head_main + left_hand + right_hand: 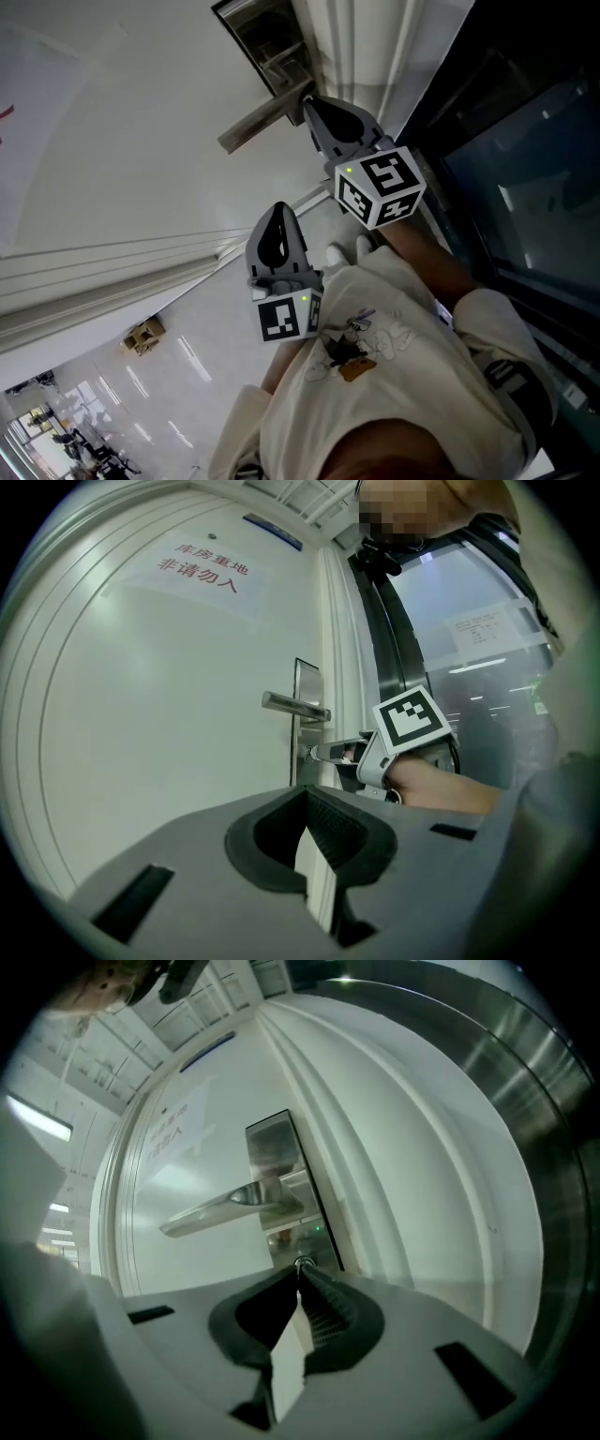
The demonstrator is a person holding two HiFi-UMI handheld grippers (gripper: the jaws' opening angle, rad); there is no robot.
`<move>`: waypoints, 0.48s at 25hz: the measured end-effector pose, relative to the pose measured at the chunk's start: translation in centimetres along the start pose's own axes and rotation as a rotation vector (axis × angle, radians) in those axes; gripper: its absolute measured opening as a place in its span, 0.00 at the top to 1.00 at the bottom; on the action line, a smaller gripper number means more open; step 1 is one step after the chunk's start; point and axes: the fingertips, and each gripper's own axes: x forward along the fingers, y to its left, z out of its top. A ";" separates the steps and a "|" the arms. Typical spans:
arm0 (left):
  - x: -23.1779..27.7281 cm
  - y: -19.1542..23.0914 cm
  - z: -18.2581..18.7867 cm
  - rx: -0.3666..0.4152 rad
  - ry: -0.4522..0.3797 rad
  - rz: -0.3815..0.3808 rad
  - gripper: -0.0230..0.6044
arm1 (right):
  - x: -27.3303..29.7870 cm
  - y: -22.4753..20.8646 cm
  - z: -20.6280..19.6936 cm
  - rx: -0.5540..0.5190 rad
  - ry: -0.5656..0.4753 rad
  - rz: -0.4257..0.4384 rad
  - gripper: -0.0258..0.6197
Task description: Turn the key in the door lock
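A white door carries a steel lock plate with a lever handle. The same handle and plate fill the right gripper view. My right gripper is shut, its tips pinched on a small metal key in the lock below the handle. The left gripper view shows that right gripper reaching the key from the right. In the head view the right gripper sits just under the handle. My left gripper hangs back from the door, shut on nothing.
A sign with red characters is stuck high on the door. Right of the white door frame runs a dark-framed glass panel with a paper notice. A small cardboard box lies on the floor behind.
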 end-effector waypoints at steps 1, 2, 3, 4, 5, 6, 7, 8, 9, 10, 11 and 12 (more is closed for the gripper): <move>0.0 0.0 0.0 0.001 0.001 0.003 0.95 | 0.0 -0.1 0.0 0.056 -0.006 0.012 0.93; -0.1 0.1 0.0 0.001 0.002 0.007 0.95 | 0.0 -0.1 0.0 0.112 -0.011 0.025 0.93; -0.1 0.1 0.0 0.001 0.002 0.011 0.95 | 0.0 -0.2 0.0 0.164 -0.015 0.036 0.93; -0.2 0.2 -0.1 0.000 0.004 0.015 0.95 | 0.0 -0.3 0.0 0.213 -0.016 0.047 0.93; -0.2 0.3 -0.1 -0.001 0.006 0.018 0.95 | 0.0 -0.3 -0.1 0.261 -0.015 0.057 0.93; -0.3 0.4 -0.2 -0.002 0.009 0.021 0.95 | 0.0 -0.4 -0.1 0.313 -0.014 0.069 0.93; -0.3 0.5 -0.3 -0.004 0.011 0.023 0.95 | 0.0 -0.4 -0.1 0.367 -0.013 0.082 0.93; -0.3 0.5 -0.4 -0.007 0.013 0.024 0.95 | 0.1 -0.5 -0.1 0.419 -0.013 0.095 0.93; -0.3 0.5 -0.4 -0.009 0.014 0.023 0.95 | 0.1 -0.6 -0.1 0.468 -0.014 0.106 0.93; -0.3 0.4 -0.5 -0.010 0.016 0.021 0.95 | 0.1 -0.6 -0.1 0.513 -0.015 0.114 0.93; -0.3 0.4 -0.5 -0.011 0.017 0.018 0.95 | 0.1 -0.7 -0.1 0.556 -0.016 0.121 0.93; -0.2 0.3 -0.5 -0.012 0.017 0.016 0.95 | 0.1 -0.7 -0.2 0.600 -0.016 0.127 0.93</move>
